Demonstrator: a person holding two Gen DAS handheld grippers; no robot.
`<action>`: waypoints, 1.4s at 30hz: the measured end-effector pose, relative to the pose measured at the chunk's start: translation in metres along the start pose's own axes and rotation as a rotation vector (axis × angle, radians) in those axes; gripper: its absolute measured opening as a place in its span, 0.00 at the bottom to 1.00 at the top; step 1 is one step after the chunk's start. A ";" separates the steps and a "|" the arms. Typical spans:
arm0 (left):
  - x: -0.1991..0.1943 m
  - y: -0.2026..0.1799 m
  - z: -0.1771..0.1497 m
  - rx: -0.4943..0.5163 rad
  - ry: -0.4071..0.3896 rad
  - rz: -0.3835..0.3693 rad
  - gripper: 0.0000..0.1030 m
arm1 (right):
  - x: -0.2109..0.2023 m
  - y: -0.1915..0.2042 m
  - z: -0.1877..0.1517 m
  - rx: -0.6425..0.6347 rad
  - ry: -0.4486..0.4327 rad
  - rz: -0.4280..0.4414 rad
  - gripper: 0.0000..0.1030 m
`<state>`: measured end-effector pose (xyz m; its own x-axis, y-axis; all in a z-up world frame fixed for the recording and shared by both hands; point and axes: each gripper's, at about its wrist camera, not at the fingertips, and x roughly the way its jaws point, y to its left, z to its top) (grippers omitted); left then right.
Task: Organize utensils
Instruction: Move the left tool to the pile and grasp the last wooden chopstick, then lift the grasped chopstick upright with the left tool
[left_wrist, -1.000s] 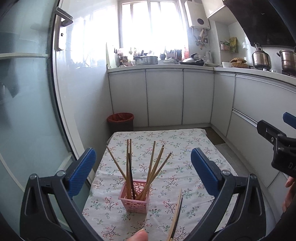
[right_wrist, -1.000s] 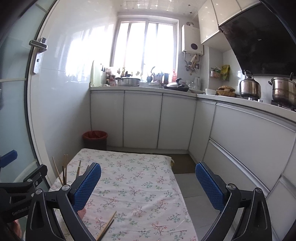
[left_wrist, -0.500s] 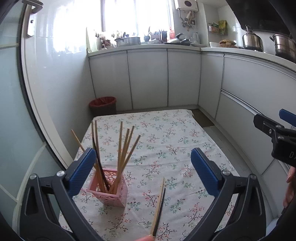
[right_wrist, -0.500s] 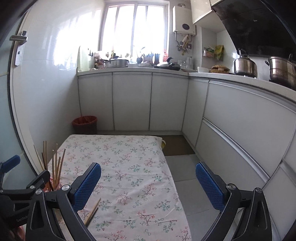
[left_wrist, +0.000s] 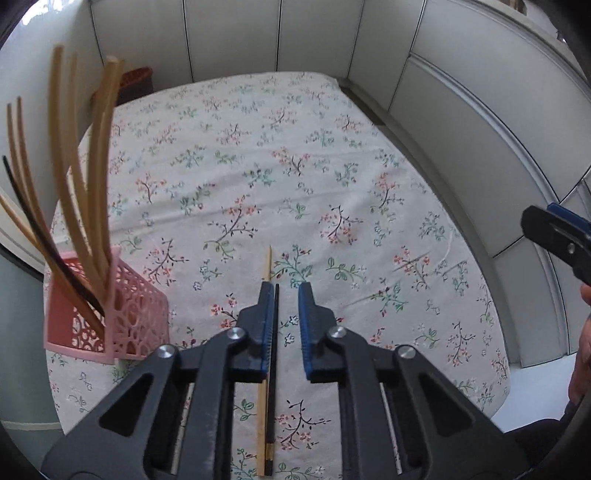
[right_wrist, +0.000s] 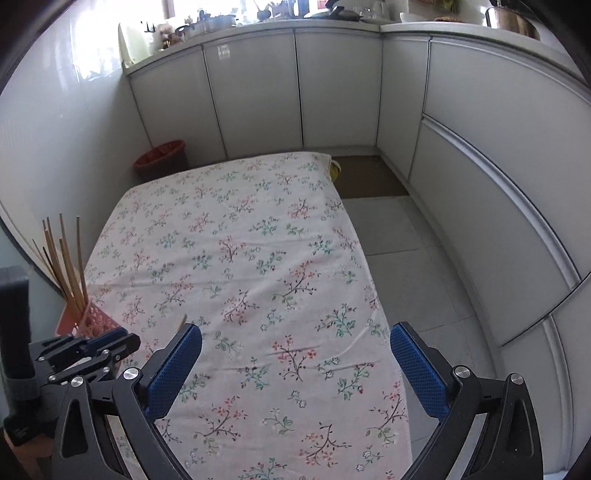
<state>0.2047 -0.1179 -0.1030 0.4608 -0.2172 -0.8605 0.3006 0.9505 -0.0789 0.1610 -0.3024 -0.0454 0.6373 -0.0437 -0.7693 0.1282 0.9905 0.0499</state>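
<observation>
A pink lattice basket (left_wrist: 110, 317) stands at the left of the floral tablecloth (left_wrist: 295, 166), with several wooden chopsticks and one black one (left_wrist: 85, 184) upright in it. Two loose chopsticks lie side by side on the cloth: a wooden one (left_wrist: 266, 273) and a black one (left_wrist: 276, 314). My left gripper (left_wrist: 286, 314) points down over them and its jaws are closing. The black chopstick lies between the pads against the left one, with a gap still showing to the right pad. My right gripper (right_wrist: 295, 365) is wide open above the cloth, holding nothing.
A red bin (right_wrist: 160, 157) stands on the floor past the table's far end. White cabinets (right_wrist: 332, 92) run along the back and right. Grey floor (right_wrist: 406, 266) lies beyond the table's right edge. A hand (left_wrist: 583, 332) shows at the right border.
Both grippers have tipped down and dropped toward the table. The left jaws have narrowed from wide open to a small gap around the loose chopsticks. The right jaws stay wide.
</observation>
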 end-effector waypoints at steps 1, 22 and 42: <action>0.006 0.000 0.000 -0.001 0.011 0.010 0.12 | 0.005 -0.001 -0.001 0.001 0.020 0.004 1.00; 0.075 0.008 0.001 -0.017 0.164 0.067 0.04 | 0.062 0.001 -0.024 0.011 0.257 0.093 0.99; 0.027 0.007 -0.008 0.021 0.070 0.033 0.00 | 0.072 0.000 -0.024 0.056 0.285 0.110 0.99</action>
<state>0.2127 -0.1158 -0.1311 0.4119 -0.1693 -0.8954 0.3041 0.9518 -0.0400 0.1888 -0.3022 -0.1160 0.4123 0.1095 -0.9045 0.1172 0.9781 0.1718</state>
